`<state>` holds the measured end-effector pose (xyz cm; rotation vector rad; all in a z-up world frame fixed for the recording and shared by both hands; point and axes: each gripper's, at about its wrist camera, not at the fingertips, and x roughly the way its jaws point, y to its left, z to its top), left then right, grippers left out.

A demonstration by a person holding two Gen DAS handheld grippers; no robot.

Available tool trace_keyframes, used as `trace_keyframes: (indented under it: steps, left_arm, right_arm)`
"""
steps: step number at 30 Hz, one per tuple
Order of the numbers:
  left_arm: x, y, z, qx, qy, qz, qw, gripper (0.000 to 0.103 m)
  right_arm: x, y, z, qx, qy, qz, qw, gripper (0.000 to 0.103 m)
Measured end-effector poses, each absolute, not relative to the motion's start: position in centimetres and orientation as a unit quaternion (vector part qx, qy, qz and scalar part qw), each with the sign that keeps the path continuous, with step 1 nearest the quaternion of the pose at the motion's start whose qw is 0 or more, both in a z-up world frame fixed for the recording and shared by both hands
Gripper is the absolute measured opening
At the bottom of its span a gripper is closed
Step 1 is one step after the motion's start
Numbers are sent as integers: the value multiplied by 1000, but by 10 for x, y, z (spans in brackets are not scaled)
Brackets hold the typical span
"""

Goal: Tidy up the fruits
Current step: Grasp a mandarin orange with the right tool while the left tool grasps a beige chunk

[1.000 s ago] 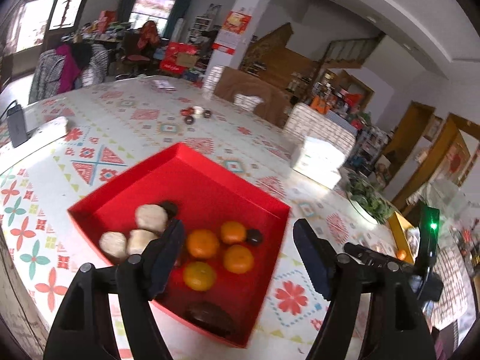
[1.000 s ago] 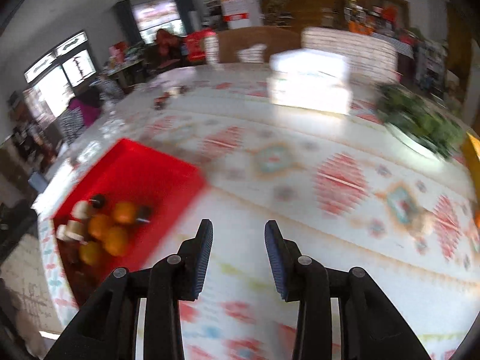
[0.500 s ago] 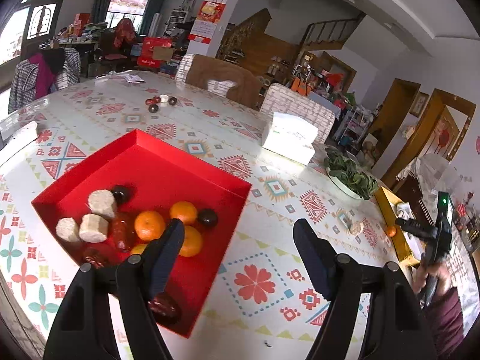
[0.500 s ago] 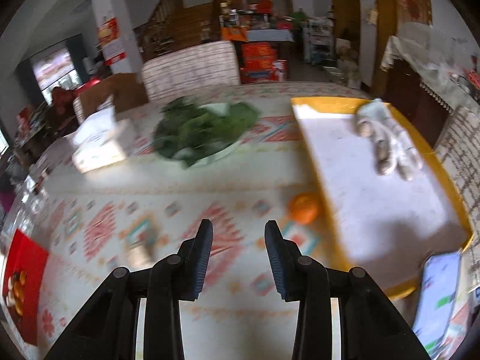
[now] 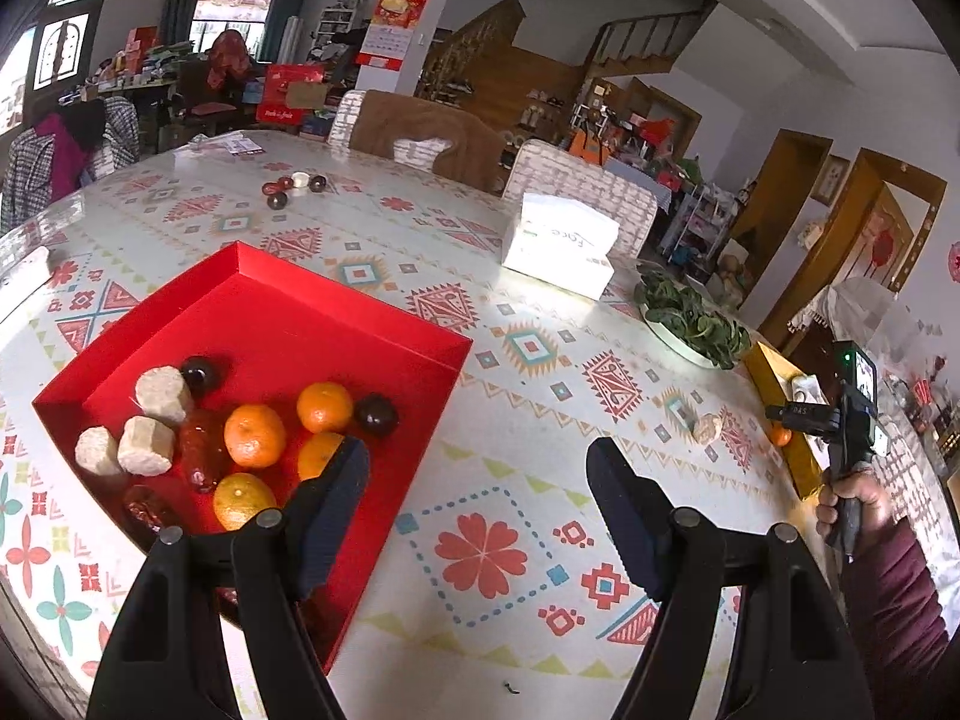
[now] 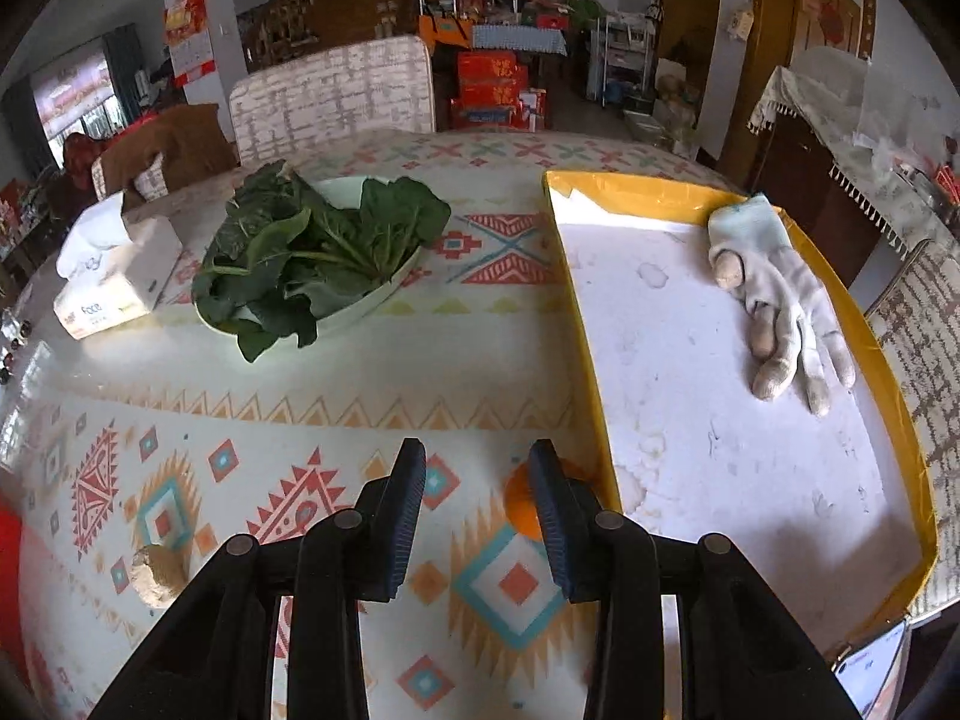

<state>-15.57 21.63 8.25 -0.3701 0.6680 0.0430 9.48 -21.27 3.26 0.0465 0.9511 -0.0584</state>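
A red tray (image 5: 336,324) holds several oranges (image 5: 255,435), dark round fruits (image 5: 376,413) and pale beige lumps (image 5: 146,445). My left gripper (image 5: 477,498) is open and empty above the tray's right edge. My right gripper (image 6: 477,501) is open and empty; it also shows far right in the left wrist view (image 5: 840,414). A loose orange (image 6: 521,501) lies on the table just behind its right finger, beside the yellow tray (image 6: 579,312). A beige lump (image 6: 157,573) lies on the table at lower left.
A plate of green leaves (image 6: 312,252) and a tissue box (image 6: 111,276) stand further back. A pale glove (image 6: 774,306) lies in the yellow tray. Several small dark fruits (image 5: 294,187) sit at the far end of the patterned table. Chairs line the far edge.
My left gripper has drifted right off the red tray's middle. My right gripper has swung from the red tray across the table to the loose orange by the yellow tray.
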Motion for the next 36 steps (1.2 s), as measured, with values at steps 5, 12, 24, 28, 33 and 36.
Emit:
trace_keyframes:
  steps: [5, 12, 24, 28, 33, 36]
  left_arm:
    - [-150, 215, 79, -179, 325, 15, 928, 74]
    - [-142, 198, 70, -177, 344, -10, 922, 74]
    - [-138, 181, 75, -157, 351, -17, 923, 74]
    - [-130, 161, 83, -133, 349, -31, 927, 74]
    - [-101, 129, 89, -98, 352, -51, 929, 74]
    - [-77, 106, 85, -79, 365, -67, 925, 74]
  right_arm:
    - [61, -208, 54, 71, 484, 108, 865, 40]
    - [54, -206, 59, 6, 452, 33, 891, 50]
    - [53, -181, 20, 70, 467, 75, 878, 50]
    - [44, -168, 11, 66, 468, 86, 877, 44]
    - [28, -163, 13, 69, 456, 82, 883, 31]
    - [17, -169, 17, 84, 452, 86, 884, 31]
